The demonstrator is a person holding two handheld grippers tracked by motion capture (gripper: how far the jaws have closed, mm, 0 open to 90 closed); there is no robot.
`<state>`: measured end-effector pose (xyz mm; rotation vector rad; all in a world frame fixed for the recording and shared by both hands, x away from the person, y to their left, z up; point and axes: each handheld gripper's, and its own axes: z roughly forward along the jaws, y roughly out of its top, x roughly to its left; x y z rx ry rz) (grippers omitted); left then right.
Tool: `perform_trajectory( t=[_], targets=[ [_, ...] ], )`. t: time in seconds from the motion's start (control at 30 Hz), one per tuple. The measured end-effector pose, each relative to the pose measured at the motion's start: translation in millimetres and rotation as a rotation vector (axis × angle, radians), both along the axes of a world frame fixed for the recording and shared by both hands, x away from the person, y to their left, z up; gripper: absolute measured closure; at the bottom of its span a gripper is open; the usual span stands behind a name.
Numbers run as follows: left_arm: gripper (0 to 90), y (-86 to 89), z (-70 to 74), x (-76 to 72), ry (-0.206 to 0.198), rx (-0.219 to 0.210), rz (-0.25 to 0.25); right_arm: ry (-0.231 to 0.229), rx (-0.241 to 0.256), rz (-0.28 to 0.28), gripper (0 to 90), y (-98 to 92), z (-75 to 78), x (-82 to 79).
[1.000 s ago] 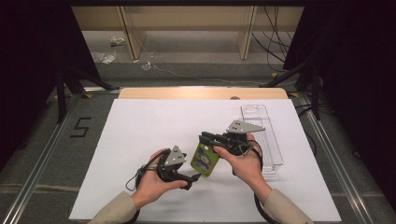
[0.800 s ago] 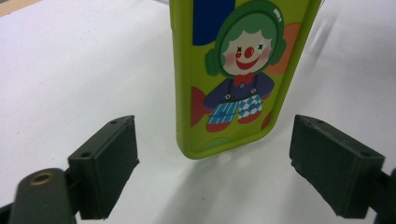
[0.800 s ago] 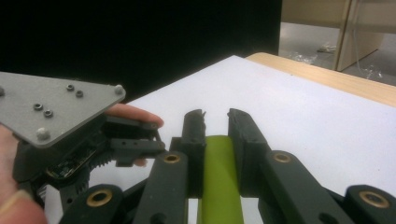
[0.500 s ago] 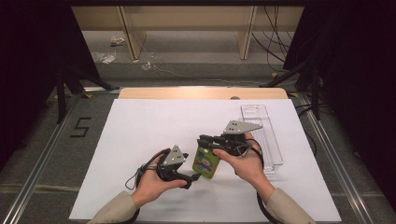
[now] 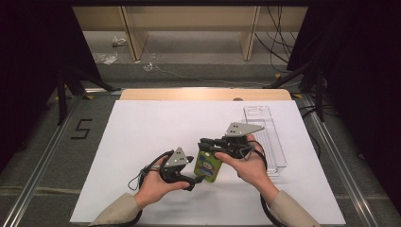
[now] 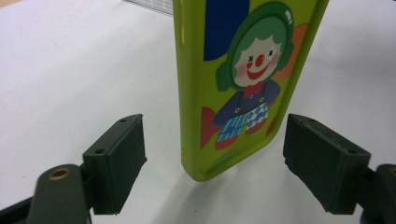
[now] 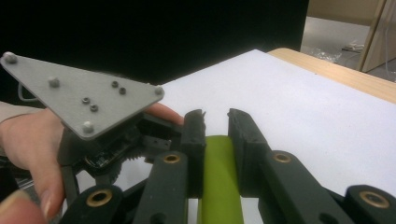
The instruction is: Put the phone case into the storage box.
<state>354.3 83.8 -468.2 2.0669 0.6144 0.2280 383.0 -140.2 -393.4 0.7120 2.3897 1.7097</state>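
Lime-green phone case (image 5: 208,166) with a clown print, held upright above the white bench (image 5: 142,127), near its front middle. Right gripper (image 5: 204,144) has its fingers clamped on the case's upper edge; in the right gripper view the green edge (image 7: 218,177) sits pinched between both black fingers. Left gripper (image 5: 195,178) sits low beside the case's bottom end, fingers apart: in the left gripper view the case (image 6: 243,84) hangs between them, touching neither. Clear plastic tray (image 5: 269,137) lies on the bench just right of the right hand (image 5: 248,165).
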Motion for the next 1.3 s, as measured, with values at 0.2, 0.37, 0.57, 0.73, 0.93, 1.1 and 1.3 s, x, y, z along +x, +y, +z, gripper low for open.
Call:
perform_trajectory(
  t=[0.2,0.37,0.57,0.73,0.93,1.1,1.3],
  targets=[
    [22.1,-1.7,-2.5,1.7,0.006,-0.010,-0.024,0.002,0.003,0.006,77.8,-0.2,0.8,0.1],
    [24.9,-3.5,-2.8,3.3,0.010,-0.027,-0.048,0.003,0.005,0.013,77.8,0.3,1.6,-0.3],
    [30.9,-4.3,-3.7,6.0,0.020,-0.051,-0.062,0.011,0.002,0.026,77.8,2.5,0.3,-1.2],
    [36.5,-4.1,-5.3,7.2,0.032,-0.055,-0.065,0.023,0.003,0.035,77.8,4.1,-1.3,-1.4],
    [43.9,-5.2,-5.3,6.0,0.040,-0.054,-0.107,0.028,0.012,0.044,77.9,4.0,-0.8,-1.5],
    [49.2,-4.9,-5.6,5.4,0.041,-0.034,-0.122,0.043,0.019,0.051,77.9,4.6,-2.1,-1.7],
    [64.2,-0.1,-0.4,6.0,0.048,-0.026,-0.123,0.053,0.041,0.055,77.9,4.5,-1.7,-1.9]
  ],
)
